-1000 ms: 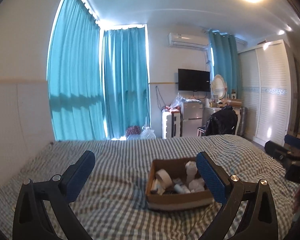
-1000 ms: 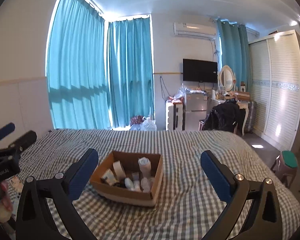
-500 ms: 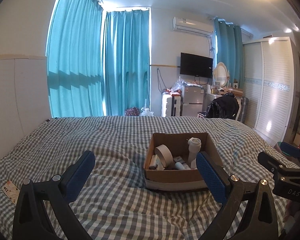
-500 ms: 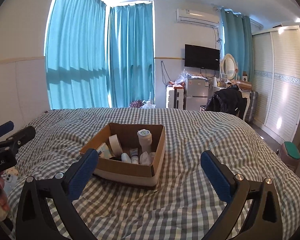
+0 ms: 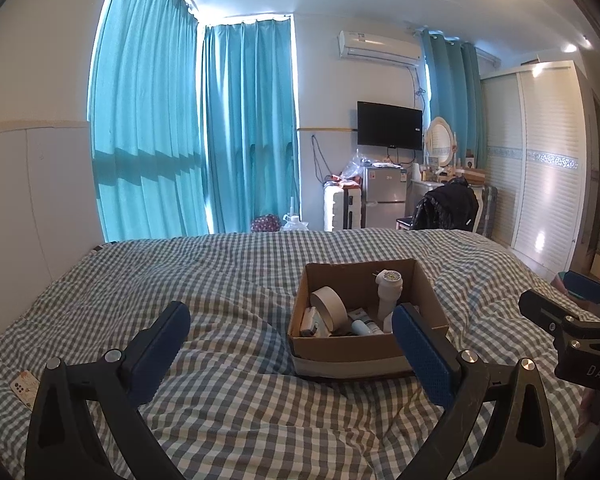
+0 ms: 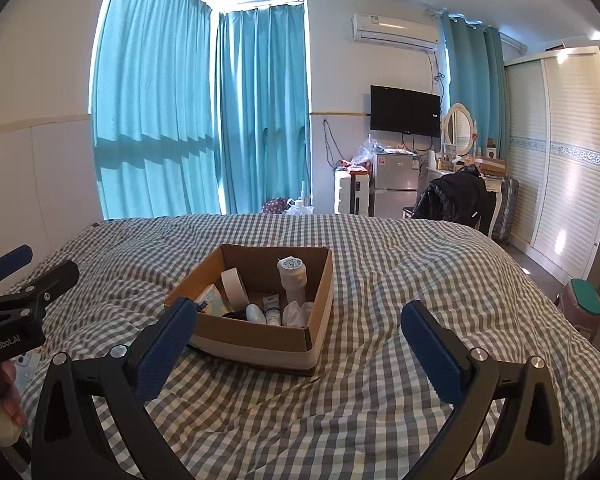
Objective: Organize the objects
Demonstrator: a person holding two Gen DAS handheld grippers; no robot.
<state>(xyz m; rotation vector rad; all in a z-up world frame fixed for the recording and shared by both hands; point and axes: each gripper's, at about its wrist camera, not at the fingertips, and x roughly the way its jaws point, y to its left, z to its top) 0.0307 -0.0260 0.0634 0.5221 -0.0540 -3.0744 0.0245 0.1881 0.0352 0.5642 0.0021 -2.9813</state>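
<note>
So there's a cardboard box [image 6: 260, 322] sitting on the checked bedspread [image 6: 380, 280], and everything hangs off that box. Inside it: a roll of tape [image 6: 235, 283] leaning toward the left wall, a tall white bottle [image 6: 292, 278] standing upright toward the back right, a small tube [image 6: 271, 309] and a little white bottle [image 6: 253, 312] near the front, some crumpled white wrap [image 6: 298, 314] in the front right corner, and a flat packet [image 6: 211, 300] against the left side. There's something dark on the box floor too, can't tell what.

The left gripper [image 5: 288, 334] hangs in front of the box and a bit to its left, jaws spread wide, nothing between them. The right gripper [image 6: 300, 334] hovers in front of the box, a bit to its right, also gaping and holding nothing. Neither one touches the box.

How far along? Honestly can't call it. All the small stuff I can see is in the box, and the bedspread around it is bare apart from a small card [image 5: 22, 386] lying way off to the left of the box near the bed's edge. That fits "everything's been gathered into the box" just as well as "box of jumbled stuff waiting to be sorted out". The items do look tossed in rather than lined up, for what that's worth.
</note>
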